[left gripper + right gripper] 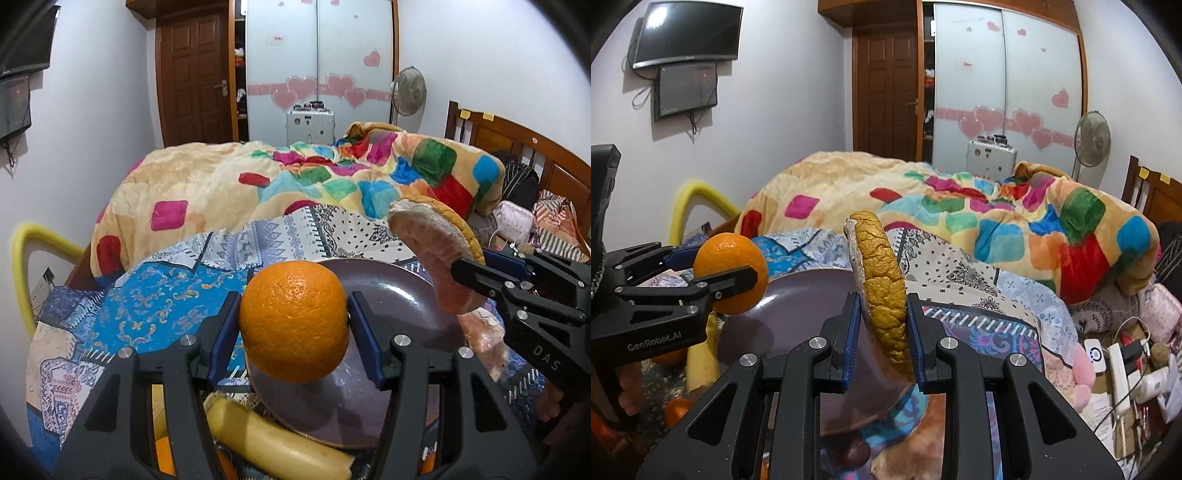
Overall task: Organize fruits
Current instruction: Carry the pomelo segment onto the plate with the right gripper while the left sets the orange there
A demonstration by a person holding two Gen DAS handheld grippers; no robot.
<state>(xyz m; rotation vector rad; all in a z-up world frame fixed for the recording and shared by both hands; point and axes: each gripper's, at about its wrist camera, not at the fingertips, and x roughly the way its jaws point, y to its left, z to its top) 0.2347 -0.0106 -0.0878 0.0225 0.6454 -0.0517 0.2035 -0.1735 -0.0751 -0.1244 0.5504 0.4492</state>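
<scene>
My left gripper (293, 325) is shut on an orange (293, 319) and holds it above the left part of a purple plate (391, 291). The orange also shows in the right wrist view (733, 264), with the left gripper (713, 273) around it. My right gripper (881, 339) is shut on a pomelo wedge (882, 288) with pink flesh and a rough yellow rind, held upright over the plate (809, 295). In the left wrist view the wedge (432, 243) hangs over the plate's right side, gripped by the right gripper (476, 275).
A banana (273, 435) lies below the plate's near edge. Another pink pomelo piece (484, 343) lies right of the plate. More oranges (677, 410) lie at the lower left. A patterned bedsheet and a colourful quilt (295, 177) fill the bed behind. A power strip and cables (1119, 373) lie at right.
</scene>
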